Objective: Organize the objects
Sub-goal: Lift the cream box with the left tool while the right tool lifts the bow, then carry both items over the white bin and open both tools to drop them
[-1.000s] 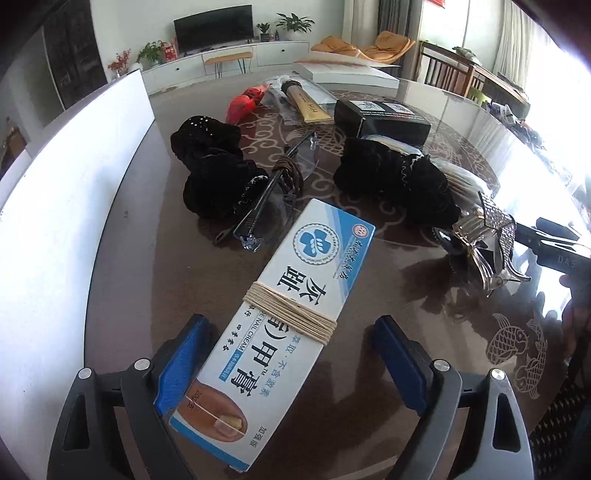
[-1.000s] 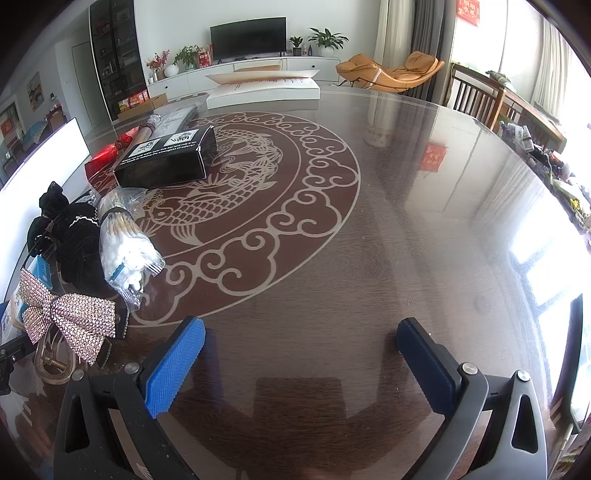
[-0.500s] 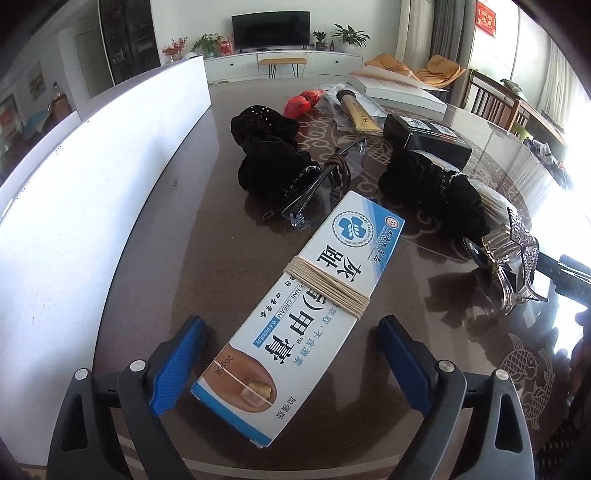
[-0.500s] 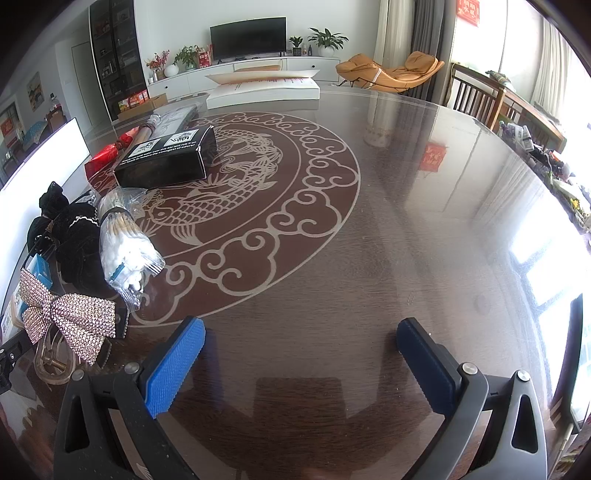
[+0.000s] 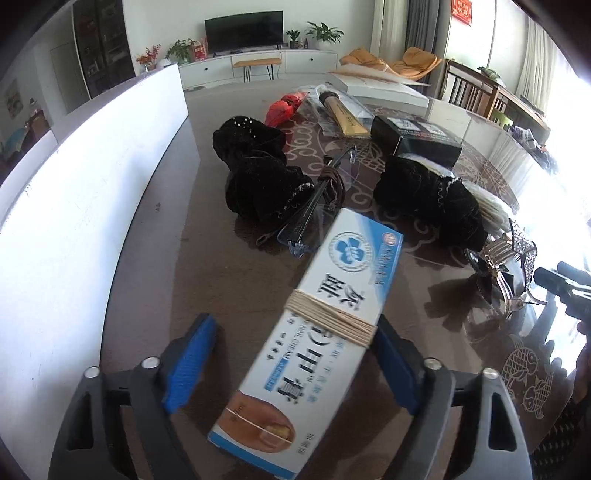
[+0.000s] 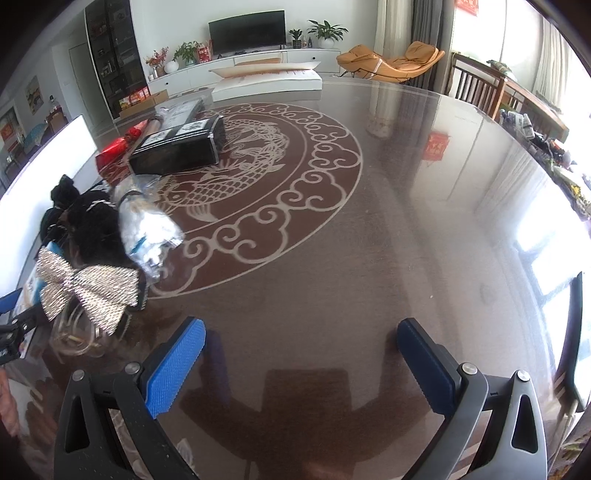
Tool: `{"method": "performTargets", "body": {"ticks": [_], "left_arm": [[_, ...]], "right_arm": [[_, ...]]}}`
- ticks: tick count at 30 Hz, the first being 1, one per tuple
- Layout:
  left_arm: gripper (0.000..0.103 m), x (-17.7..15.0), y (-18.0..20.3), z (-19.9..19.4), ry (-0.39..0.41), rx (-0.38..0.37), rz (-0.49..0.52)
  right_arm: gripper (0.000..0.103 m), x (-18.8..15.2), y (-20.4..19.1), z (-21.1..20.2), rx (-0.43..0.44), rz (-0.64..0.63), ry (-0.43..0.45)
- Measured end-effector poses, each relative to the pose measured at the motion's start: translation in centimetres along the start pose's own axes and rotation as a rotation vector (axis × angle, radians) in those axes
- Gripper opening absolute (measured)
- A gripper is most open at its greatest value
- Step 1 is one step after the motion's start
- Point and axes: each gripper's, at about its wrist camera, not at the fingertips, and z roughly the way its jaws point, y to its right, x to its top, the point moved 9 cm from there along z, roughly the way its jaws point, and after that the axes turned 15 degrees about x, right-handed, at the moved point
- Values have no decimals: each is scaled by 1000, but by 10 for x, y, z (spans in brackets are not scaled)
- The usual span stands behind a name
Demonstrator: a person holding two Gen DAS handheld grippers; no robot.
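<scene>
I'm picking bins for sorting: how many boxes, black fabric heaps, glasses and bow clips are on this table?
Boxes: 3 (nail cream box, black box, flat white box)
Black fabric heaps: 2
Clear glasses: 1
Rhinestone bow clip: 1
Total: 7

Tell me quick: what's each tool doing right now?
Left tool: closing around the cream box; only one pad seems to touch it, no firm grip yet.
Right tool: open, holding nothing.

Bright living room: wall-mounted television point(image 6: 246, 26), orange lounge chair point(image 6: 391, 61), sunlit windows.
</scene>
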Motion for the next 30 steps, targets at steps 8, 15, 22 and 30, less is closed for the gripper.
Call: {"method": "performTargets", "body": {"ticks": [8, 15, 22, 30], "left_arm": [[42, -30, -4, -27, 34, -25, -26], [42, -39, -17, -40, 46, -75, -84], [42, -30, -21, -75, 142, -129, -65], [42, -4, -77, -124, 211, -177, -187]], "right_arm": [[103, -15, -97, -1, 360, 36, 8], [50, 13, -116, 32, 358, 88, 17], [37, -13, -115, -2, 335, 26, 41], [37, 12, -181, -50, 431, -122, 121]]}}
